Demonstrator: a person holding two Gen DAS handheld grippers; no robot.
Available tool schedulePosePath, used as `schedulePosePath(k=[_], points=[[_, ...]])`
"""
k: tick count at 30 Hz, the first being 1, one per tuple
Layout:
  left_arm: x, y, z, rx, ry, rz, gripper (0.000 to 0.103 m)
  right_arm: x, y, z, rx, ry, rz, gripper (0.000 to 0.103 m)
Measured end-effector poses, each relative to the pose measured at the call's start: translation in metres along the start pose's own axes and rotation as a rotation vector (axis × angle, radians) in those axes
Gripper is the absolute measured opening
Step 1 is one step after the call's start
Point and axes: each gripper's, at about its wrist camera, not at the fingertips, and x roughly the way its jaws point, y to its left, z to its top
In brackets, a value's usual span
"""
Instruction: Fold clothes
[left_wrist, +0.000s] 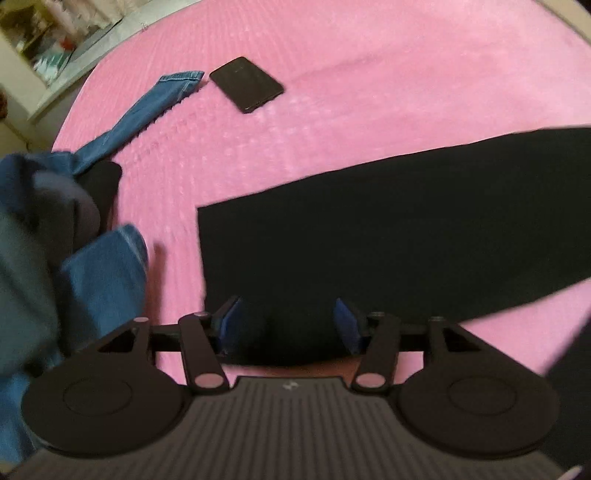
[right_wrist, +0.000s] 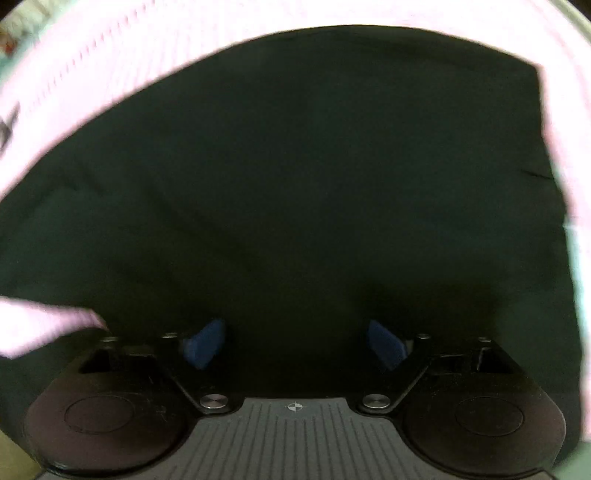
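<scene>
One pink bedspread fills both views and carries everything. Across it lies the black garment, spread flat as a neat, straight-edged band, apparently already folded at least once, with further folds probably to come. To the left sits a heap of blue jeans, crumpled and evidently not yet folded, one leg trailing towards a dark phone. The left gripper points steeply down over the black cloth's near edge, jaws parted and gripping nothing; the right gripper hangs likewise over the garment, spread wide and empty.
</scene>
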Motion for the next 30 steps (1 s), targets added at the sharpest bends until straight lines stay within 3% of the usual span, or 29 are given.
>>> schedulePosePath(k=[4,8,11,16,19,25,30], points=[[-0.052,-0.043,-0.026,-0.036,0.035,-0.060,0.063,-0.051,-0.024,-0.034,0.039,-0.026,0.051,0.088],[-0.092,-0.079,-0.065,-0.061,0.093,-0.076,0.065,-0.097,-0.044,-0.077,0.085,-0.057,0.093,0.088],[-0.114,-0.088,-0.102,-0.129,0.152,-0.068,0.065,-0.118,-0.052,-0.103,0.103,-0.052,0.098,0.088],[-0.145,-0.083,-0.154,-0.279,0.228,0.008,0.068,-0.138,-0.045,-0.130,0.077,-0.022,0.079,0.088],[-0.157,-0.078,-0.171,-0.300,0.225,0.012,0.076,-0.136,-0.023,-0.131,0.007,-0.008,0.087,0.088],[-0.161,-0.049,-0.198,-0.289,0.218,0.003,0.076,-0.139,0.049,-0.141,-0.118,-0.044,0.112,0.088],[-0.163,-0.014,-0.224,-0.285,0.214,0.018,0.076,-0.136,0.102,-0.154,-0.130,-0.042,0.136,0.088]])
